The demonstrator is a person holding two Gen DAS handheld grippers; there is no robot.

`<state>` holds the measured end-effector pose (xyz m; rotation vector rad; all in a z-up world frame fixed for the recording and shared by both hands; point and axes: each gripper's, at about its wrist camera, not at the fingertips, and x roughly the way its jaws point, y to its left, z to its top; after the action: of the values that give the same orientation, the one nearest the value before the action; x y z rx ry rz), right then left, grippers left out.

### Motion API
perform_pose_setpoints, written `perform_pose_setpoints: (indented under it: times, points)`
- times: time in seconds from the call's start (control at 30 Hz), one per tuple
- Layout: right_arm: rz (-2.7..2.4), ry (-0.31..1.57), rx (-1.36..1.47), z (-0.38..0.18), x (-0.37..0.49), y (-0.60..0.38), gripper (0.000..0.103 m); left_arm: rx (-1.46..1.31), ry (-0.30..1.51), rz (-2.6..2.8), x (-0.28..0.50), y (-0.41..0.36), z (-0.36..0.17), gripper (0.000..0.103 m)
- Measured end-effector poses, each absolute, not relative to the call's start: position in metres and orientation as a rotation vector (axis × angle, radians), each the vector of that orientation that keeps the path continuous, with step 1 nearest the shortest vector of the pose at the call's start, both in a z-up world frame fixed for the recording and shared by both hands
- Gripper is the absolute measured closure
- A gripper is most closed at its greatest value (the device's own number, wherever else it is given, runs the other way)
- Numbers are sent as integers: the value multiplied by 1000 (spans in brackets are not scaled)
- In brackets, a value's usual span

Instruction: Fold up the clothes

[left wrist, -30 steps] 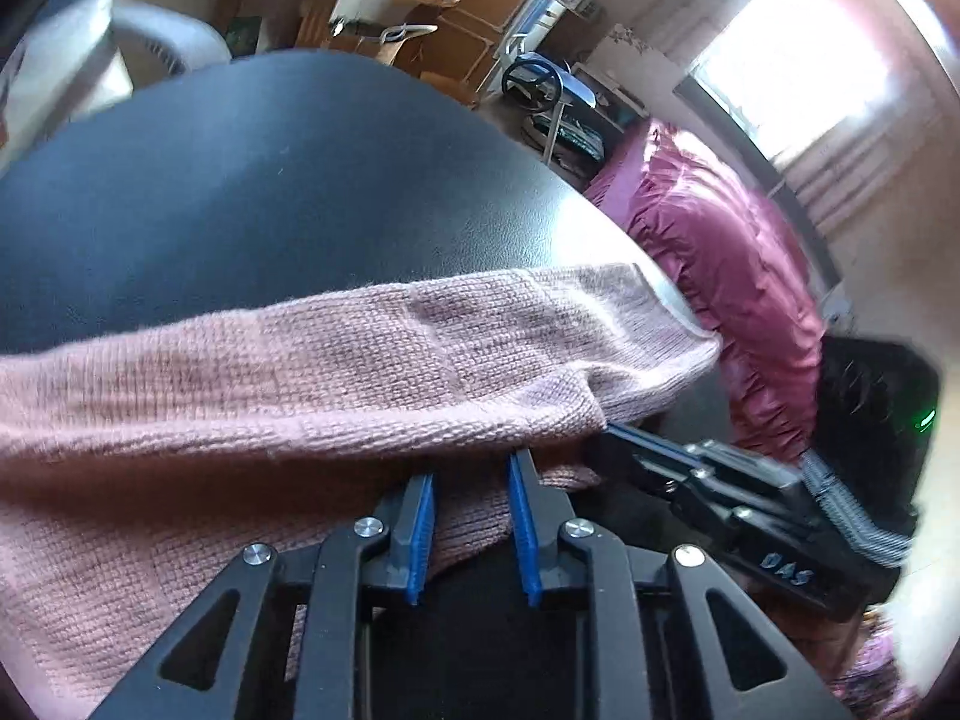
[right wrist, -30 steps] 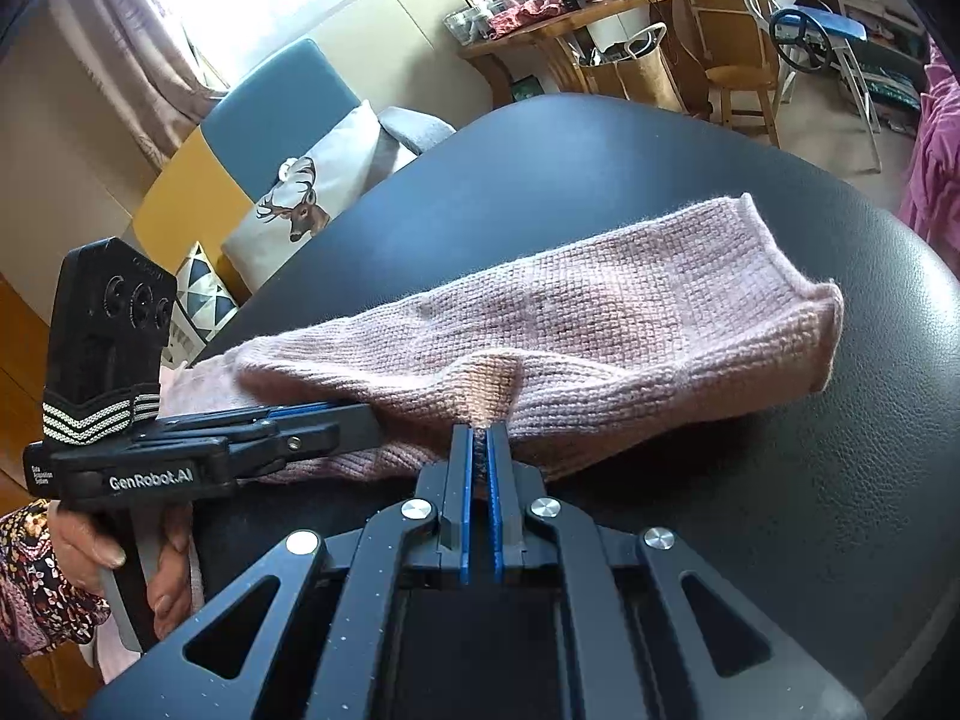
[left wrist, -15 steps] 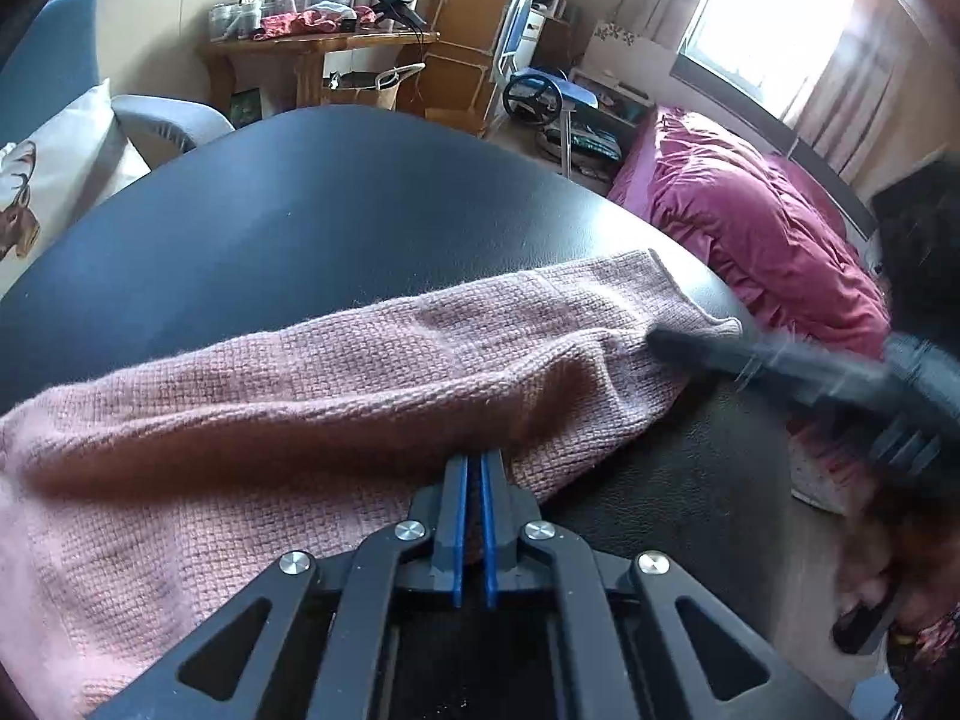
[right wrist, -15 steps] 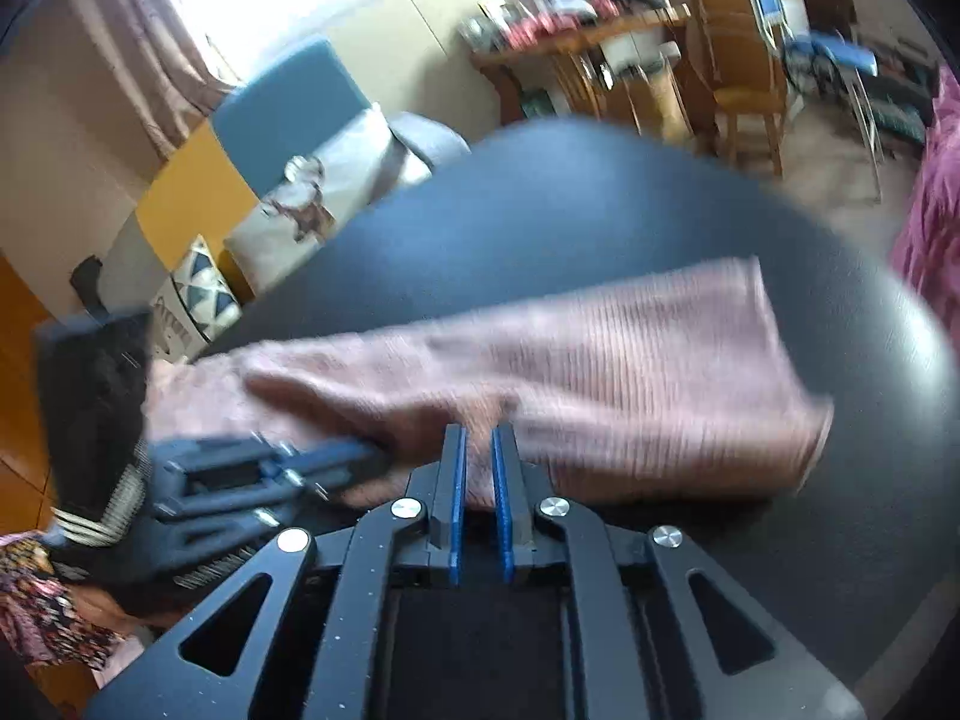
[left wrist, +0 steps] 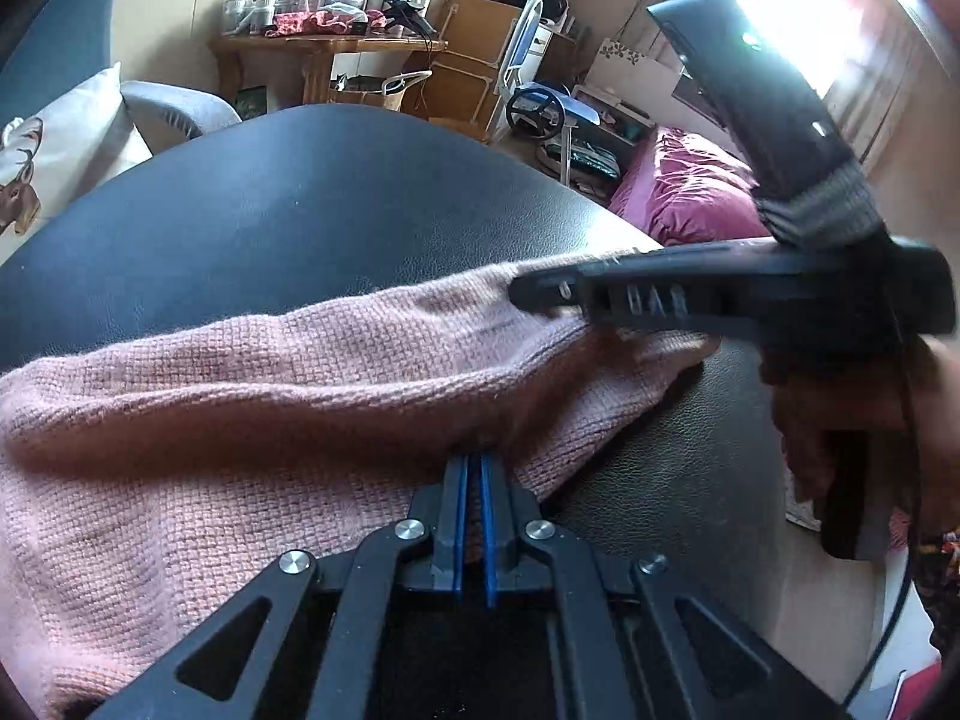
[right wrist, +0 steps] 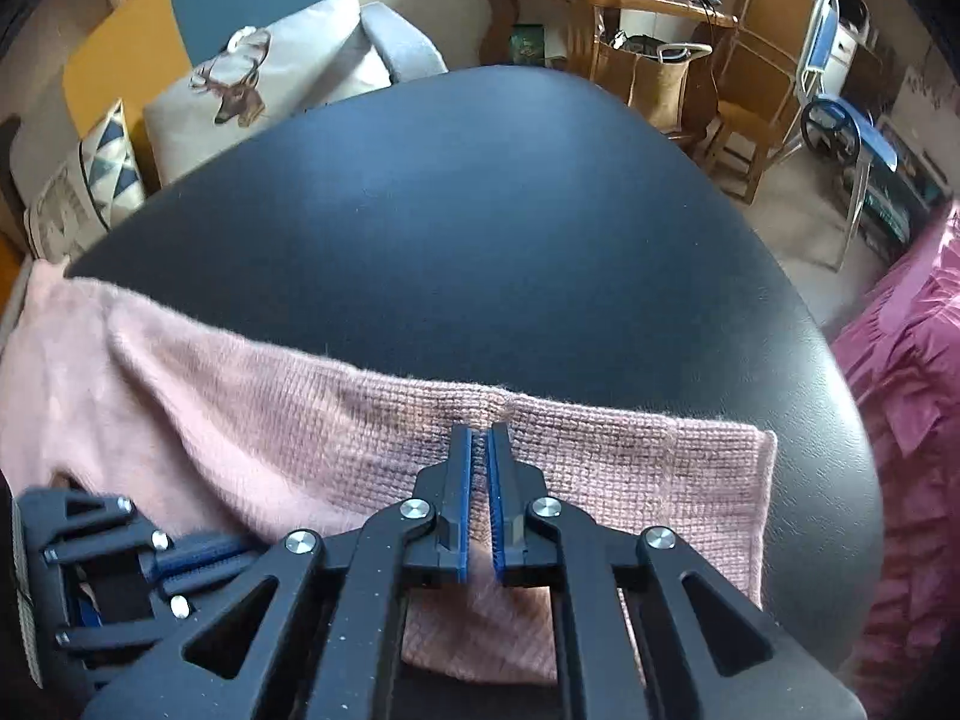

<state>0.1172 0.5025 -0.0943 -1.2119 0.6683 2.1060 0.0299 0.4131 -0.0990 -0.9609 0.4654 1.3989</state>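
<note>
Left gripper [left wrist: 473, 468] has been closing, now pinching knit [left wrist: 240, 396]; right gripper [right wrist: 479, 444] swinging over it, jaws near-shut, empty. Keeping the fold edge taut, layers aligned.

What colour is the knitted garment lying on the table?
Dusty pink knitted garment, clearest in the right wrist view.

Daylight floods from the window [left wrist: 798, 18], blown out to white glare in the left wrist view, with soft sheen on the dark table [right wrist: 480, 228], a shadow under the knit fold [left wrist: 240, 414], slight motion blur on the right gripper [left wrist: 528, 294] below the window, and heavy fisheye bending with dark corners.
</note>
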Motion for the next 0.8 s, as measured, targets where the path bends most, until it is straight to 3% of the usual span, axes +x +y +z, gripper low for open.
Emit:
perform_pose_setpoints:
  times: [0.43, 0.6, 0.67, 0.8]
  points:
    - [2080, 714, -1023, -102, 103, 535, 100, -978, 437, 1375, 26, 411, -101, 100]
    - [2072, 703, -1026, -101, 104, 536, 100, -1110, 238, 1343, -1, 403, -91, 100]
    - [2073, 703, -1026, -101, 105, 535, 100, -1042, 197, 1412, -12, 398, -73, 100]
    - [2072, 707, -1013, -102, 106, 535, 100, -994, 398, 1482, -19, 420, -76, 100]
